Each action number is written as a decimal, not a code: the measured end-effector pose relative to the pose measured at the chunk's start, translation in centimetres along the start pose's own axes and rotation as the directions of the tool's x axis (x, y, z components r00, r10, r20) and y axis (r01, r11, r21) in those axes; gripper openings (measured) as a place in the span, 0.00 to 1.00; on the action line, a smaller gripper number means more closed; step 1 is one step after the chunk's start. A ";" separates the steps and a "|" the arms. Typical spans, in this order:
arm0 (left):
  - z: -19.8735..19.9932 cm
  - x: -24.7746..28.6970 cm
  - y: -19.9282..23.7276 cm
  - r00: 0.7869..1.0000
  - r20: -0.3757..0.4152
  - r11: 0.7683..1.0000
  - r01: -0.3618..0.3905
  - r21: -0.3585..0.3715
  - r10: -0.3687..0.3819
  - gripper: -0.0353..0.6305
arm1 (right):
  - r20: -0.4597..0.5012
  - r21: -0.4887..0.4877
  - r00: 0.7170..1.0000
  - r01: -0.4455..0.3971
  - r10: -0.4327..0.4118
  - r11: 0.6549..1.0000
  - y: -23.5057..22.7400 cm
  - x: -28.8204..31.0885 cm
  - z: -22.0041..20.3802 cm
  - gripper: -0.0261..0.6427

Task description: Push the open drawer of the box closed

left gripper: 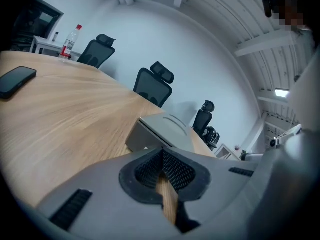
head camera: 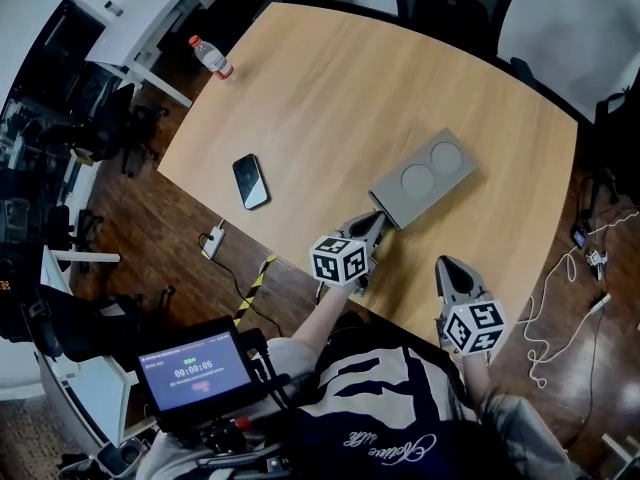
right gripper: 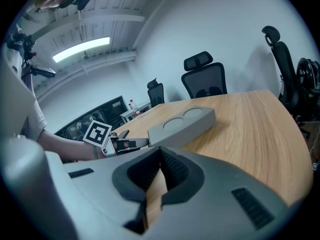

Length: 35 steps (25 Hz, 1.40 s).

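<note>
A flat grey box (head camera: pixel 424 179) with two round hollows on top lies on the wooden table (head camera: pixel 330 98). Its near end face looks flush, with no drawer standing out. My left gripper (head camera: pixel 376 224) is shut, its tips right at that near end; in the left gripper view the box (left gripper: pixel 161 129) fills the space just ahead of the left gripper (left gripper: pixel 162 156). The right gripper (head camera: pixel 443 264) is shut on nothing and hovers near the table's front edge, to the right of the box. The right gripper view shows the box (right gripper: pixel 182 125) and the left gripper (right gripper: pixel 134 143) against its end.
A black phone (head camera: pixel 250 180) lies on the left part of the table, and a water bottle (head camera: pixel 211 56) stands at the far left corner. Office chairs (head camera: pixel 452 6) line the far side. A screen device (head camera: pixel 195 370) sits by the person's body.
</note>
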<state>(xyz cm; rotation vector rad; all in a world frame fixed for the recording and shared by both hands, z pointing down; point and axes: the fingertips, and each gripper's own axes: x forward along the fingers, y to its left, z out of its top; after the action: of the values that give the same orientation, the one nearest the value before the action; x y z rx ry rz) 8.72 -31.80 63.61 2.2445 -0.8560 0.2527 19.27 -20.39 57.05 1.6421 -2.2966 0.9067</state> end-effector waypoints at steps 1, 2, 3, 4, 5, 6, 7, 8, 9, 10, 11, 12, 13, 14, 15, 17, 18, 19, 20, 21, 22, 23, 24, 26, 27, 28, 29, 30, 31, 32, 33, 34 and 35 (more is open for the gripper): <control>0.0 0.2 -0.1 1.000 0.003 1.000 -0.003 -0.006 0.003 0.04 | -0.001 0.000 1.000 0.001 -0.001 1.000 -0.1 0.0 0.0 0.04; 0.0 0.3 -0.2 1.000 0.003 1.000 0.002 -0.010 -0.002 0.04 | -0.001 0.000 1.000 0.000 0.000 1.000 0.0 0.1 -0.1 0.04; -0.1 0.2 -0.4 1.000 -0.001 1.000 0.016 -0.011 -0.016 0.05 | 0.000 -0.002 1.000 -0.003 0.003 1.000 0.2 0.2 -0.1 0.04; -0.3 0.1 -0.8 0.999 -0.008 0.999 0.035 -0.007 -0.035 0.05 | 0.001 -0.005 1.000 -0.009 0.009 1.000 0.4 0.2 0.0 0.04; -0.5 -0.2 -1.1 0.999 -0.019 0.999 0.050 0.005 -0.050 0.05 | 0.002 -0.009 1.000 -0.016 0.016 1.000 0.7 0.3 0.0 0.04; -0.7 -0.5 -1.4 0.998 -0.031 0.998 0.057 0.021 -0.056 0.05 | 0.002 -0.013 1.000 -0.024 0.024 1.000 1.0 0.4 0.1 0.04; -1.0 -0.8 -1.6 0.997 -0.043 0.998 0.059 0.039 -0.057 0.04 | 0.002 -0.017 1.000 -0.030 0.030 0.999 1.2 0.4 0.1 0.04; -1.3 -1.2 -1.8 0.997 -0.053 0.997 0.060 0.053 -0.057 0.05 | 0.001 -0.021 0.999 -0.036 0.036 0.999 1.5 0.5 0.1 0.04; -1.7 -1.6 -2.0 0.996 -0.062 0.996 0.063 0.062 -0.059 0.05 | -0.001 -0.024 0.999 -0.042 0.042 0.999 1.7 0.5 0.1 0.04; -2.0 -2.0 -2.3 0.996 -0.067 0.995 0.068 0.067 -0.063 0.05 | -0.003 -0.028 0.999 -0.047 0.047 0.998 2.0 0.5 -0.1 0.04; -2.3 -2.6 -2.7 0.995 -0.070 0.995 0.075 0.071 -0.070 0.05 | -0.005 -0.032 0.999 -0.053 0.053 0.998 2.4 0.5 -0.2 0.04; -2.5 -3.2 -3.0 0.994 -0.072 0.994 0.083 0.077 -0.077 0.05 | -0.006 -0.037 0.998 -0.059 0.059 0.998 2.8 0.6 -0.3 0.04; -2.7 -3.8 -3.5 0.994 -0.074 0.992 0.091 0.086 -0.084 0.05 | -0.007 -0.041 0.998 -0.066 0.065 0.997 3.2 0.6 -0.3 0.04; -2.9 -4.4 -3.9 0.993 -0.076 0.990 0.099 0.098 -0.091 0.05 | -0.006 -0.047 0.997 -0.073 0.073 0.996 3.6 0.7 -0.4 0.04; -3.1 -5.1 -4.3 0.992 -0.077 0.988 0.106 0.110 -0.098 0.05 | -0.005 -0.052 0.997 -0.081 0.081 0.995 4.1 0.7 -0.4 0.04; -3.4 -6.7 -5.2 0.992 -0.071 0.984 0.116 0.134 -0.107 0.05 | -0.005 -0.066 0.995 -0.097 0.097 0.993 5.3 0.7 -0.7 0.04; -3.5 -7.5 -5.6 0.992 -0.061 0.983 0.120 0.140 -0.112 0.05 | -0.005 -0.073 0.995 -0.104 0.104 0.992 6.0 0.7 -0.9 0.04; -3.4 -8.4 -6.0 0.992 -0.049 0.982 0.124 0.144 -0.118 0.05 | -0.006 -0.079 0.994 -0.111 0.111 0.991 6.7 0.6 -1.1 0.04; -3.4 -9.2 -6.4 0.992 -0.034 0.981 0.129 0.144 -0.125 0.05 | -0.007 -0.086 0.993 -0.117 0.117 0.989 7.4 0.6 -1.3 0.04; -3.2 -10.1 -6.8 0.991 -0.018 0.980 0.133 0.145 -0.132 0.05 | -0.009 -0.092 0.992 -0.123 0.123 0.988 8.2 0.4 -1.5 0.04; -3.1 -11.0 -7.2 0.990 -0.001 0.980 0.137 0.146 -0.138 0.05 | -0.010 -0.098 0.992 -0.129 0.129 0.987 8.9 0.3 -1.8 0.04; -3.0 -12.0 -7.5 0.990 0.017 0.979 0.139 0.147 -0.143 0.05 | -0.012 -0.103 0.991 -0.134 0.134 0.986 9.7 0.1 -2.1 0.04; -2.9 -13.0 -7.7 0.989 0.035 0.979 0.138 0.147 -0.145 0.05 | -0.012 -0.109 0.990 -0.139 0.138 0.984 10.4 -0.2 -2.5 0.04; -2.8 -15.0 -7.9 0.987 0.070 0.980 0.134 0.144 -0.145 0.05 | -0.012 -0.119 0.989 -0.145 0.145 0.982 12.0 -0.7 -3.3 0.04; -2.9 -16.1 -8.0 0.986 0.087 0.981 0.132 0.139 -0.145 0.05 | -0.012 -0.123 0.989 -0.147 0.147 0.981 12.8 -1.0 -3.7 0.04; -3.0 -17.2 -8.1 0.984 0.102 0.982 0.131 0.133 -0.145 0.05 | -0.012 -0.127 0.989 -0.149 0.149 0.981 13.5 -1.3 -4.2 0.04; -3.2 -18.3 -8.2 0.982 0.117 0.983 0.131 0.129 -0.146 0.05 | -0.012 -0.131 0.989 -0.150 0.150 0.980 14.4 -1.6 -4.8 0.04; -3.4 -19.6 -8.3 0.981 0.131 0.983 0.129 0.128 -0.146 0.05 | -0.010 -0.133 0.988 -0.151 0.151 0.979 15.2 -2.0 -5.3 0.04; -3.6 -20.8 -8.4 0.979 0.142 0.983 0.128 0.131 -0.146 0.05 | -0.007 -0.135 0.988 -0.151 0.152 0.979 16.1 -2.4 -5.8 0.04; -3.9 -22.0 -8.5 0.978 0.150 0.983 0.125 0.136 -0.145 0.05 | -0.002 -0.135 0.988 -0.150 0.151 0.979 16.9 -2.7 -6.3 0.04; -4.2 -23.2 -8.6 0.977 0.154 0.982 0.123 0.143 -0.145 0.05 | 0.004 -0.134 0.989 -0.148 0.150 0.980 17.7 -3.1 -6.6 0.04; -4.5 -24.3 -8.6 0.978 0.154 0.981 0.121 0.151 -0.144 0.05 | 0.010 -0.131 0.989 -0.145 0.147 0.981 18.5 -3.5 -7.0 0.04; -5.0 -25.3 -8.6 0.978 0.151 0.981 0.119 0.156 -0.142 0.05 | 0.014 -0.129 0.990 -0.141 0.144 0.982 19.3 -3.9 -7.4 0.04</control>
<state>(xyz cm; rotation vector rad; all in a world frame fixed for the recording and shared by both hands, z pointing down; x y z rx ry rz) -4.72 -11.06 52.21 2.4743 -0.7902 0.0748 1.81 -9.14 53.89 1.4608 -2.4582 0.7538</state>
